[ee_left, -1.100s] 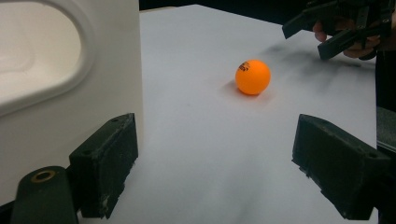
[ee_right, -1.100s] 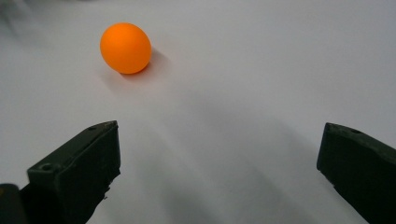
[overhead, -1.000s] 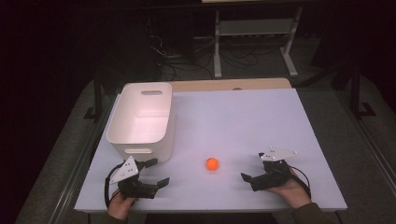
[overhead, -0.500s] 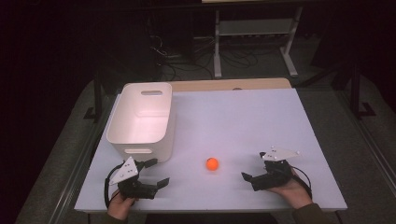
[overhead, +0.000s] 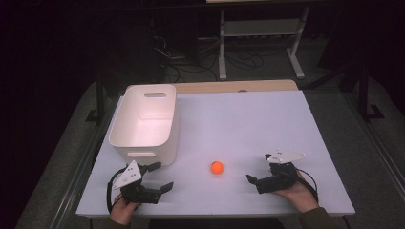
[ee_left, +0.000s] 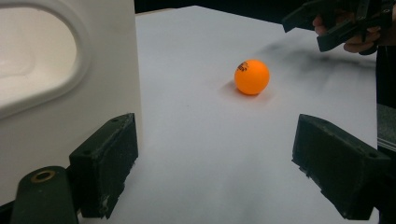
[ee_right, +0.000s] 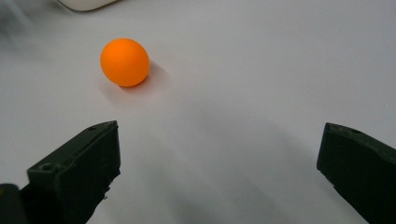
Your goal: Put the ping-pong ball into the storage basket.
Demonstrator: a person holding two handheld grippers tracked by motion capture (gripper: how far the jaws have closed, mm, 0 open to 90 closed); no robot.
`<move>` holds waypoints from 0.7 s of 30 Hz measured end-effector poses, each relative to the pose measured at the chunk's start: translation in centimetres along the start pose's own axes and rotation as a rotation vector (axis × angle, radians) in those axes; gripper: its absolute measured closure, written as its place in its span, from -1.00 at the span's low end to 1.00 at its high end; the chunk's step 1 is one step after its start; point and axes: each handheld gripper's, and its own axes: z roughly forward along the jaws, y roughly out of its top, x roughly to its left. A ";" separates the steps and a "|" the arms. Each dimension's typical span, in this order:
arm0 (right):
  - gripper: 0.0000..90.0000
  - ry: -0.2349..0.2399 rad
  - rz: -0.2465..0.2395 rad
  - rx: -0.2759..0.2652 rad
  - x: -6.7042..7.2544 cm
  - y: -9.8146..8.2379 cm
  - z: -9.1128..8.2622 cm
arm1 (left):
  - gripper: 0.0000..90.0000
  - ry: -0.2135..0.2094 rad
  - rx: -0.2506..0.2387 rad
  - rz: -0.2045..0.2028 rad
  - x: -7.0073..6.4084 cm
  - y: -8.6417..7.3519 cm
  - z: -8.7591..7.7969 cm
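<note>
2 tongs are seen at the near edge of the table (overhead: 267,119), each held in 1 hand. The left tongs (overhead: 160,177) are spread wide with nothing between the jaws, resting low just in front of the white bin (overhead: 145,121). The right tongs (overhead: 258,171) are likewise spread and empty, pointed toward the middle of the table.

Between the 2 tongs, apart from both, 1 orange ball (overhead: 217,167) is found lying on the bare white table surface. It is seen again ahead of the open jaws in the left gripper view (ee_left: 251,77) and up and to the left in the right gripper view (ee_right: 124,62). A small dark printed mark is carried on the ball's upper side in the left gripper view, too small to be read. The ball is smooth, round and uniformly bright orange.

1 bin is counted, with a cut-out handle in its end wall.
</note>
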 end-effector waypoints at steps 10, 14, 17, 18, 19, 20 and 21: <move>-1.00 0.016 -0.021 -0.009 0.3 0.7 0.5 | -0.69 0.004 0.002 0.001 -0.1 0.0 0.1; -1.00 0.019 -0.026 -0.011 0.3 1.1 0.7 | -0.69 0.003 0.003 0.006 0.0 0.0 0.0; -1.00 0.024 -0.027 -0.011 0.4 1.2 0.8 | -0.69 0.002 0.000 0.003 0.0 0.0 0.0; -1.00 0.027 -0.027 -0.008 0.4 1.2 0.9 | -0.69 0.003 0.002 0.003 0.0 0.0 0.0; -1.00 0.028 -0.031 -0.009 0.4 1.3 1.0 | -0.69 0.004 0.002 0.004 -0.1 0.0 0.0; -1.00 0.029 -0.033 -0.010 0.4 1.4 1.0 | -0.69 0.004 0.000 0.006 -0.1 0.0 0.0; -1.00 0.030 -0.033 -0.009 0.4 1.4 1.1 | -0.69 0.005 0.001 0.007 -0.1 0.0 0.0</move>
